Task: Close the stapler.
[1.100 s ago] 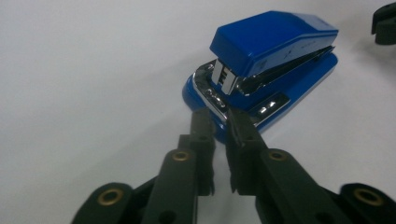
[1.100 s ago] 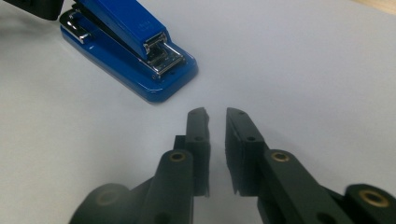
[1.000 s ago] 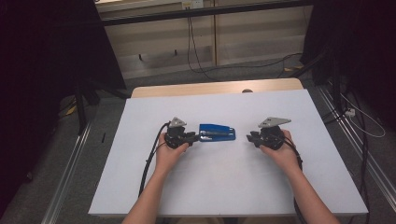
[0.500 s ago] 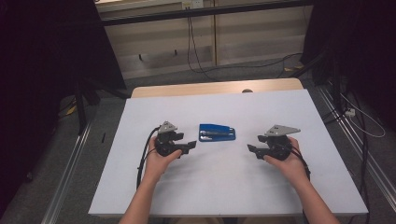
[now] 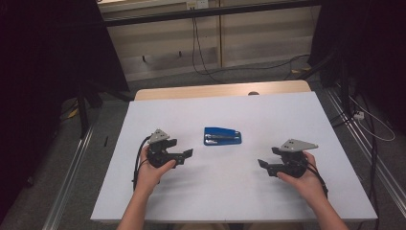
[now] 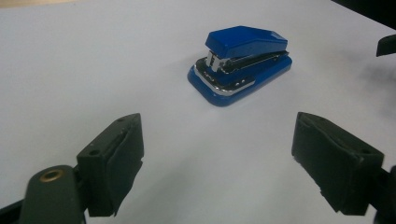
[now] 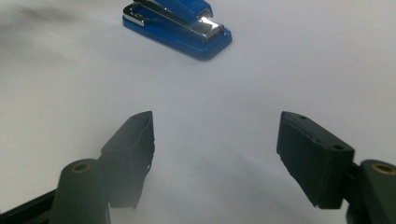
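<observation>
Blue stapler (image 5: 222, 135) with chrome trim, shut, lying flat mid-bench nearer the far edge, my left claw (image 5: 187, 153) and right claw (image 5: 263, 165) either side, jaws just opened, nothing between them

text: none readable | labels: none | brands: none | numbers: none

A blue stapler (image 5: 222, 135) with shiny silver metal parts lies on a plain white table (image 5: 306, 120); both grippers (image 5: 187, 154) (image 5: 265, 165) are black, each topped with a grey plate.
</observation>
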A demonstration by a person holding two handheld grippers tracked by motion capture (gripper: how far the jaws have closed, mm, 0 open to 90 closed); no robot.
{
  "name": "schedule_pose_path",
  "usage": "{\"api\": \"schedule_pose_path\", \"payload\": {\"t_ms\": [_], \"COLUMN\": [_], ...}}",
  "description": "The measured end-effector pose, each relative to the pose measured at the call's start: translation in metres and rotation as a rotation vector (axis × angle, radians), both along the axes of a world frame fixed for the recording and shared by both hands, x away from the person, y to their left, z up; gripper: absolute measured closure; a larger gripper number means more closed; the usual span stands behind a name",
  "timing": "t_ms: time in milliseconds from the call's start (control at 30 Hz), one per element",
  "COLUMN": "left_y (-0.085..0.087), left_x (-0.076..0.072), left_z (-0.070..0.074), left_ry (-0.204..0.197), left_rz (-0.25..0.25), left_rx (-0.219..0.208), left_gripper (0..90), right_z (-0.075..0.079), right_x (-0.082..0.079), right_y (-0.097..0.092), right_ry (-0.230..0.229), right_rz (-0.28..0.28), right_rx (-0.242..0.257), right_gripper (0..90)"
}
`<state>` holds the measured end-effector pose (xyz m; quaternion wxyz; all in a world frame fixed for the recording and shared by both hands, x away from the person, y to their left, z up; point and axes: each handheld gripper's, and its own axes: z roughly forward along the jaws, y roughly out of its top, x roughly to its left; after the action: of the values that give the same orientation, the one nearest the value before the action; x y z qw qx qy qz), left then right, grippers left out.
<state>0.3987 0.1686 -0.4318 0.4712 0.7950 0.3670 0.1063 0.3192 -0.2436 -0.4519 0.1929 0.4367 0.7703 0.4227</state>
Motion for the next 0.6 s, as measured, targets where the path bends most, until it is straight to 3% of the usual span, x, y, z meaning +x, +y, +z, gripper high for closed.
{"api": "schedule_pose_path", "payload": {"t_ms": [400, 600], "left_y": [0.016, 0.027], "left_x": [-0.016, -0.024], "left_z": [-0.002, -0.001], "left_ry": [-0.002, -0.028], "left_rz": [-0.014, -0.008], "left_rx": [0.017, 0.013], "left_gripper": [11.2, 7.9], "right_z": [-0.001, -0.001], "right_x": [-0.015, -0.025], "right_y": [-0.009, -0.016], "right_ry": [0.002, -0.004], "right_rz": [-0.018, -0.025], "right_rx": [0.025, 0.026], "right_gripper": [20.5, 19.3]}}
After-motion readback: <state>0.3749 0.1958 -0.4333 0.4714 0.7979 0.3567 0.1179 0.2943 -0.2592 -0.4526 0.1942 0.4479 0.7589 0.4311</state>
